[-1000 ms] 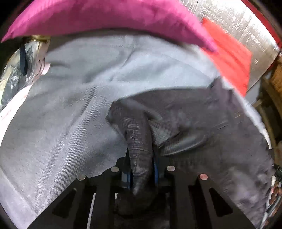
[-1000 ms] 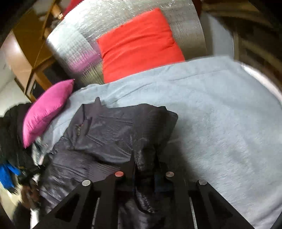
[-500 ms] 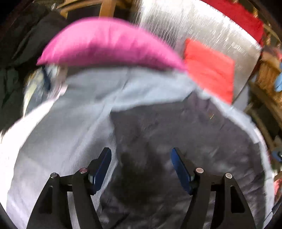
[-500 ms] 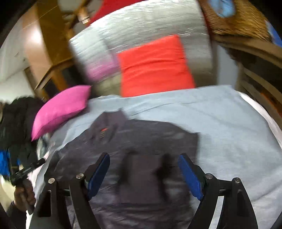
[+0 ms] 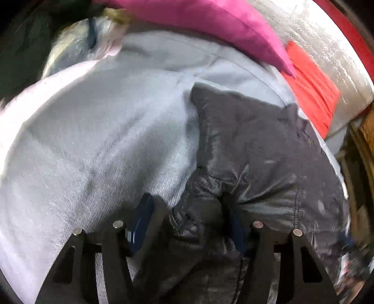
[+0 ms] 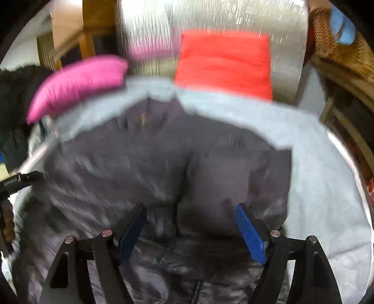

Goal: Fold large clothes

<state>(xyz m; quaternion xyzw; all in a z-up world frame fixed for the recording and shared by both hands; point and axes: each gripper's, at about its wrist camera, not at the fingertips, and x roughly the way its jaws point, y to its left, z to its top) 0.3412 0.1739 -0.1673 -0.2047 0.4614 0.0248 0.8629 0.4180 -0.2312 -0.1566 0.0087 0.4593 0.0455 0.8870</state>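
The dark jacket (image 5: 257, 152) was spread on a pale grey blanket (image 5: 105, 140), and most of the ground ahead of both pairs of fingers was taken up by it. In the left wrist view the left gripper (image 5: 189, 219) was seen with its blue-padded fingers (image 5: 140, 222) held wide apart; a rumpled, shiny fold of the jacket was bunched up between them, and the right-hand finger was pressed into the cloth, but the fold was not clamped. Bare blanket was seen beyond the left-hand finger, while the bulk of the jacket was stretched ahead and off past the right-hand finger. Further ahead, a magenta cushion (image 5: 210, 21) and a red cushion (image 5: 311, 86) were propped against a silvery quilted backrest (image 5: 322, 39).

In the right wrist view, which was blurred, the right gripper (image 6: 190, 224) was likewise seen spread wide, its blue pads (image 6: 251, 233) hanging over the jacket (image 6: 163, 163) with nothing held; whether the pads were touching the cloth could not be told. A crease was seen running through the fabric midway between the fingers. Grey blanket (image 6: 327, 175) was left uncovered beyond the right-hand finger, and the jacket's collar end was placed far ahead, near the red cushion (image 6: 224, 63) and the magenta cushion (image 6: 77, 81). Beyond the left-hand finger, at the frame edge, a dark tool (image 6: 16, 182) was visible.
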